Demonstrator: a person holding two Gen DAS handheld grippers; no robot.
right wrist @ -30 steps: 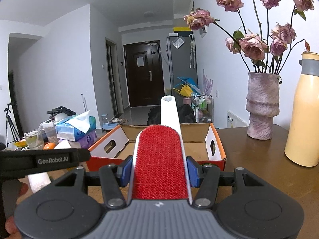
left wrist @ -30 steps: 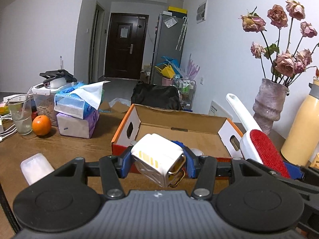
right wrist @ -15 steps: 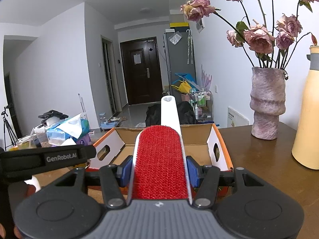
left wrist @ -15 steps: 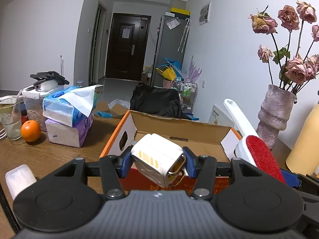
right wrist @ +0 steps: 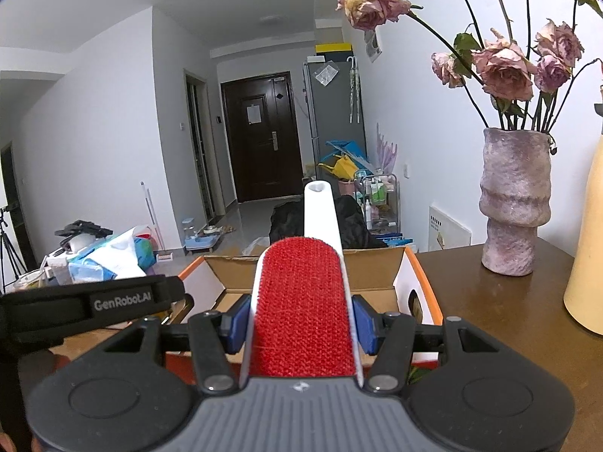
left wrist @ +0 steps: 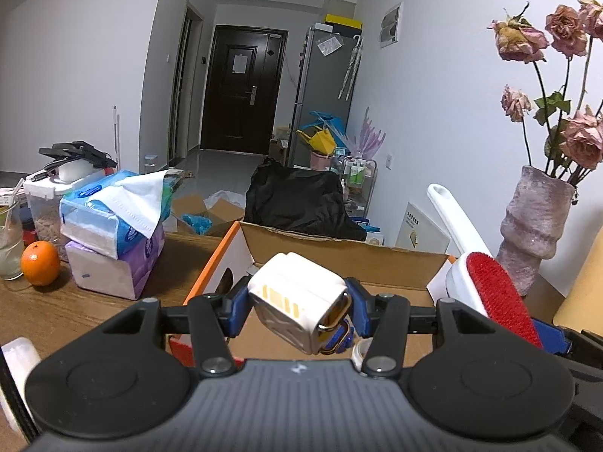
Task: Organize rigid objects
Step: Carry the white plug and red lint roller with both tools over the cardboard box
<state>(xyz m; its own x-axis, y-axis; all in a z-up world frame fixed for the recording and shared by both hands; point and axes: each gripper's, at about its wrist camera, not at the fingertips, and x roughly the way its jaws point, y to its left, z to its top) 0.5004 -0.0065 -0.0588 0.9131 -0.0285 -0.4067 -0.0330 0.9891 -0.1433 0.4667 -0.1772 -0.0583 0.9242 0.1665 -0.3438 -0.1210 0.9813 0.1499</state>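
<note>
My left gripper (left wrist: 297,307) is shut on a white boxy object with yellow stripes and a gold clasp (left wrist: 299,299), held over the near edge of an open cardboard box (left wrist: 339,254) with orange sides. My right gripper (right wrist: 299,318) is shut on a white lint brush with a red pad (right wrist: 303,301); its handle points forward over the same cardboard box (right wrist: 377,265). That lint brush (left wrist: 490,286) also shows at the right of the left wrist view. The left gripper's strap (right wrist: 90,303) crosses the lower left of the right wrist view.
On the wooden table (left wrist: 75,309) stand stacked tissue packs (left wrist: 109,226), an orange (left wrist: 40,263), a glass (left wrist: 9,245) and a food container (left wrist: 45,196) at left. A vase of dried roses (right wrist: 514,203) and a yellow bottle (right wrist: 588,233) stand at right.
Both grippers moved forward toward the cardboard box, each keeping its hold. The box, vase and tissue packs look nearer and larger.
</note>
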